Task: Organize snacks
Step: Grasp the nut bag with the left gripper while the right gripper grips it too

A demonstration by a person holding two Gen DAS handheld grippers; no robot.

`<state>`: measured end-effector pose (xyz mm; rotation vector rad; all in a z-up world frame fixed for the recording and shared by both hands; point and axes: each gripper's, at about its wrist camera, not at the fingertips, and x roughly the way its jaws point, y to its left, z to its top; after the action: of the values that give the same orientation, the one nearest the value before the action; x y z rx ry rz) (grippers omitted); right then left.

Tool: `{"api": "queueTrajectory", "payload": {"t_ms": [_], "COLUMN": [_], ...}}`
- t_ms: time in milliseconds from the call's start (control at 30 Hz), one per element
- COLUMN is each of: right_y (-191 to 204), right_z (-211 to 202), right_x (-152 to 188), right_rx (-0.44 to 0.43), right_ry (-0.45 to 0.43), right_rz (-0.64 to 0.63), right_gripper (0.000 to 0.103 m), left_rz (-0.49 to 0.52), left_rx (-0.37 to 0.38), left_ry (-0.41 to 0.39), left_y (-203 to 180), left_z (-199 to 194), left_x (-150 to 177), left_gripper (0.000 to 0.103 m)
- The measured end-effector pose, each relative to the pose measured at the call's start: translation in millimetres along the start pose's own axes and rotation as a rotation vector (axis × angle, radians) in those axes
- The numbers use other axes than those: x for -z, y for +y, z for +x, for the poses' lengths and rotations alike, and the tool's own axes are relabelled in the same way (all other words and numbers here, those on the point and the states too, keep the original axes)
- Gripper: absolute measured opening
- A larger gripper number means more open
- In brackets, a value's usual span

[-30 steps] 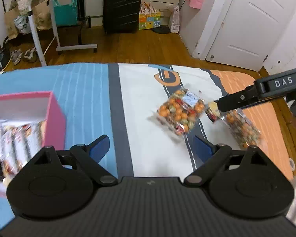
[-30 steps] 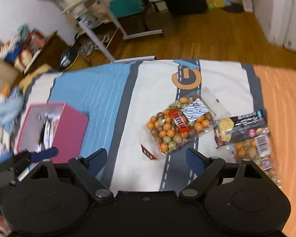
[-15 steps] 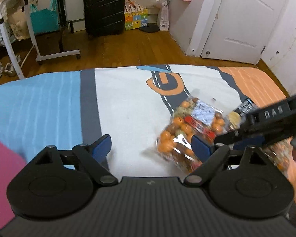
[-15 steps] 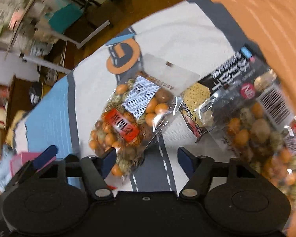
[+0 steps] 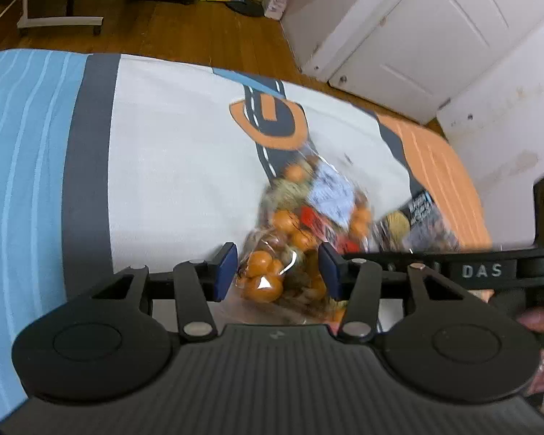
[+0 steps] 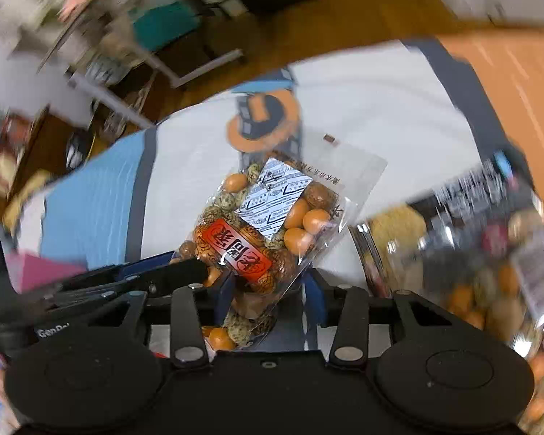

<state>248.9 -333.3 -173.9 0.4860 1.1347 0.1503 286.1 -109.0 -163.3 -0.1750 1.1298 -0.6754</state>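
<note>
A clear bag of orange and green coated nuts (image 5: 308, 210) with a red label lies on the printed bed cover (image 5: 170, 152). My left gripper (image 5: 277, 272) has the bag's near end between its blue pads; its jaws are closing and both pads touch the plastic. In the right wrist view the same bag (image 6: 257, 224) is sharp against a blurred room. My right gripper (image 6: 268, 297) is closing on its lower end too. One right-gripper finger (image 5: 453, 268) crosses from the right just behind my left pads. The left gripper's fingers (image 6: 177, 272) come in from the left.
A black snack packet (image 6: 464, 195) and a second nut bag (image 6: 489, 290) lie to the right on the cover's orange part. A pink box (image 6: 36, 272) sits far left. Beyond the bed are wooden floor (image 5: 185, 32), a white door (image 5: 435, 36) and a desk leg (image 5: 58, 20).
Both grippers came down onto the nut bag and narrowed from wide open until the pads met it. The pink box left the left wrist view.
</note>
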Motion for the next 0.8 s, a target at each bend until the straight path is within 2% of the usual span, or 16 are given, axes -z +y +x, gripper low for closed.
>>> {"api": "queueTrajectory", "payload": {"t_ms": [33,67,133,200,233,267,300,367,400,467,567,633,667,800], "right_y": [4.4,7.3,10.5,9.0,8.9,9.8,10.8,13.2,15.2,16.7,25.6,30.3,31.3,31.8], "right_z": [-0.6,-1.8,-3.5,-3.4,-3.6,-5.0,-6.8,-8.1,-7.5,-1.9,0.9,-0.1,-0.3,4.2], "right_x": [0.7,1.5,1.9,1.9,2.5,4.0,5.8,8.0,10.0,12.9,19.7,21.5,21.4,22.6], "right_rx": [0.008,0.007,-0.001,-0.007,-0.002,0.005,0.01,-0.001,-0.014,-0.048,-0.02,0.006,0.02,0.052], "right_ry": [-0.011,-0.021,-0.034,-0.034,-0.035,-0.04,-0.044,-0.025,-0.003,0.063,0.076,0.051,0.033,-0.014], "right_rz": [-0.041,-0.071,-0.131,-0.16,-0.181,-0.205,-0.228,-0.254,-0.261,-0.268,-0.338,-0.362,-0.363,-0.373], "right_gripper": [0.045,0.039,0.038,0.039,0.04,0.041,0.042,0.05,0.062,0.075,0.076,0.083,0.089,0.097], "left_rz": [0.004,-0.002,-0.036,-0.101,-0.126,-0.146,-0.159,-0.194,-0.213,-0.235,-0.243,-0.239,-0.24,-0.201], "left_rx": [-0.005,0.002,0.023,0.047,0.054,0.049,0.041,0.058,0.065,0.067,0.065,0.074,0.077,0.057], "left_ry": [0.022,0.051,0.104,0.108,0.102,0.1,0.1,0.093,0.081,0.053,0.029,0.023,0.015,-0.023], "left_y": [-2.1,-3.6,-4.2,1.5,4.9,7.6,10.3,17.4,20.3,22.9,23.5,23.9,24.1,21.5], "left_z": [-0.6,-1.0,-3.2,-6.7,-7.5,-8.1,-7.1,-5.0,-4.6,-5.3,-4.9,-4.3,-4.3,-6.4], "left_x": [1.9,3.3,5.4,7.6,7.5,8.1,8.0,8.6,10.0,10.9,10.7,9.7,8.7,4.1], "left_gripper": [0.047,0.048,0.047,0.047,0.044,0.036,0.035,0.034,0.034,0.034,0.035,0.039,0.042,0.046]}}
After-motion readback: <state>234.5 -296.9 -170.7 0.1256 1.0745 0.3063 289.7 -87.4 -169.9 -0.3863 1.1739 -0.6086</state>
